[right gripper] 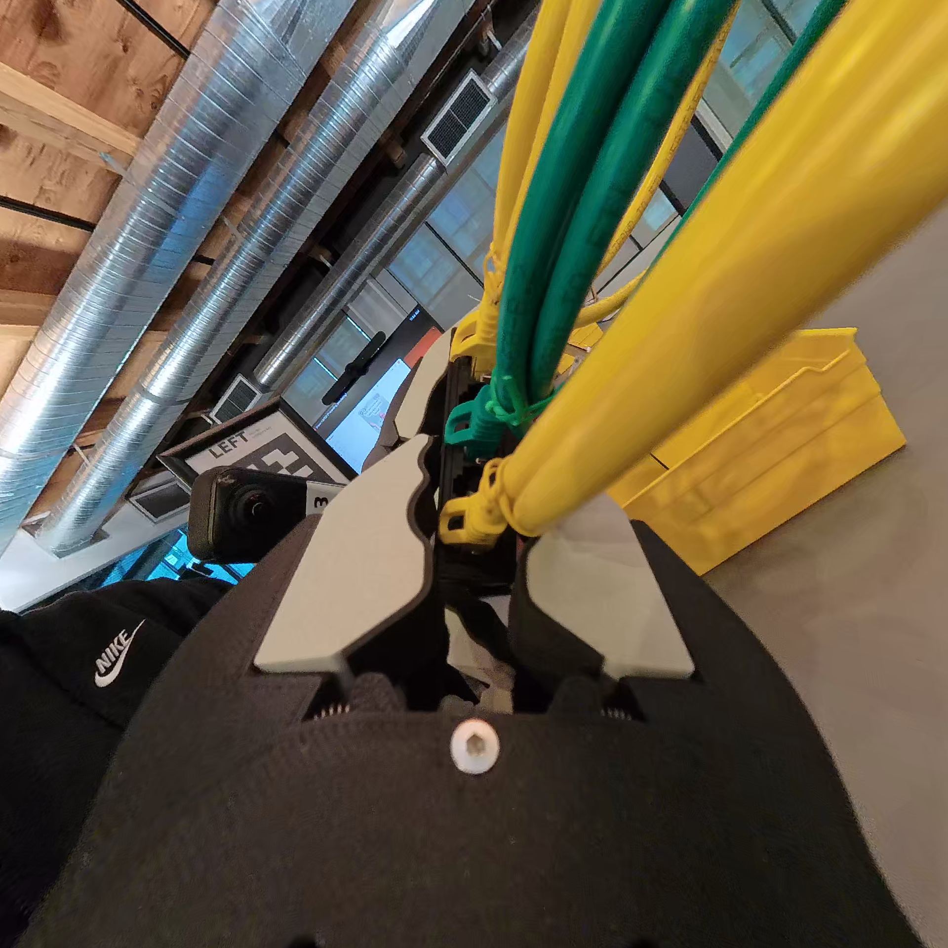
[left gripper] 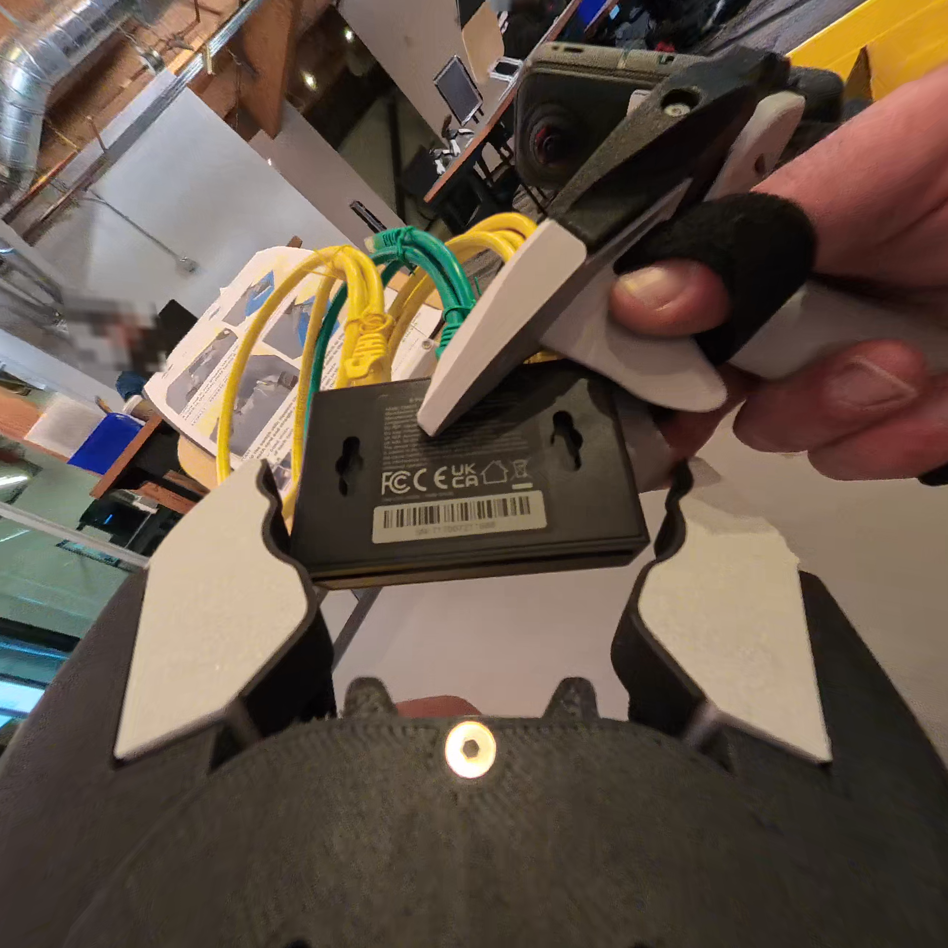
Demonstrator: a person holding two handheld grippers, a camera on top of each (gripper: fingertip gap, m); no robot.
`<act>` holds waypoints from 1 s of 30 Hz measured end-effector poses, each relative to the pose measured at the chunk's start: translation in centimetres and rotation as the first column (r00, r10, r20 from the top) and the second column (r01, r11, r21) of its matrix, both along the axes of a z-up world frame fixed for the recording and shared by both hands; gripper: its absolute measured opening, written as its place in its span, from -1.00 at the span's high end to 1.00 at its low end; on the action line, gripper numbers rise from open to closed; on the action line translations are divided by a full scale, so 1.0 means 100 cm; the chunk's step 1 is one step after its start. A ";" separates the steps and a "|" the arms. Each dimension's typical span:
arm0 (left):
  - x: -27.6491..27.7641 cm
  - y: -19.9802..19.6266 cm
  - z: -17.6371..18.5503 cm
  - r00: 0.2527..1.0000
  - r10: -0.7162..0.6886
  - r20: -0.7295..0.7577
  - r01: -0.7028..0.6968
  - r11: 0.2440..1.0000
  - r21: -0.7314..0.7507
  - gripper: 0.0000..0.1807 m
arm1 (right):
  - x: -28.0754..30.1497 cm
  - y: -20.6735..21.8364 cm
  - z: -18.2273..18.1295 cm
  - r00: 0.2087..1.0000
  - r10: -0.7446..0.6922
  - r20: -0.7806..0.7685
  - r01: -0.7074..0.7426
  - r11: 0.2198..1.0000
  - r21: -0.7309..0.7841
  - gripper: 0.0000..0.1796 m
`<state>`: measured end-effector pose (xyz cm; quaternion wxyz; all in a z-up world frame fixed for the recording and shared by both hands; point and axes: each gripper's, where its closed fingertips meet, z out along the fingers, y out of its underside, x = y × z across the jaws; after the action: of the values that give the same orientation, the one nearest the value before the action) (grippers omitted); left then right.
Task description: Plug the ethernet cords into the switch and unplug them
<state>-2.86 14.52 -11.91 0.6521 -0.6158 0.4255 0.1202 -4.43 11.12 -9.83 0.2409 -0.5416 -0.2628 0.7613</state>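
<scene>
Switch [left gripper: 464, 492] hangs in mid-air between both tongs: left tongs [left gripper: 469, 518] clamp its sides, right tongs [right gripper: 474, 533] pinch its port edge beside the yellow cords [right gripper: 667, 390].

black switch [left gripper: 464, 492] with white barcode sticker [left gripper: 458, 515]; yellow cords [right gripper: 692, 318], green cords [right gripper: 579, 215]; yellow bin [right gripper: 769, 461]; grey-white gripper fingers [left gripper: 215, 605].

The right gripper [right gripper: 474, 518] closes its grey fingers [right gripper: 369, 554] on the thin edge of a black switch [right gripper: 456, 513]. Yellow cords [right gripper: 692, 318] and green cords [right gripper: 564, 231] rise from its ports. A yellow bin [right gripper: 759, 461] sits far right.
</scene>
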 end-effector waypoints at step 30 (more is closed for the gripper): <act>0.003 -0.024 0.029 0.964 -0.201 0.177 0.177 0.974 0.139 -0.30 | 0.001 -0.015 0.013 0.987 0.095 -0.127 -0.102 0.994 -0.050 0.70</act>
<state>-2.60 12.10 -9.05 0.7345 -0.5400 0.4102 0.0239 -4.29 9.59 -8.56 0.2035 -0.4860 -0.2522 0.8116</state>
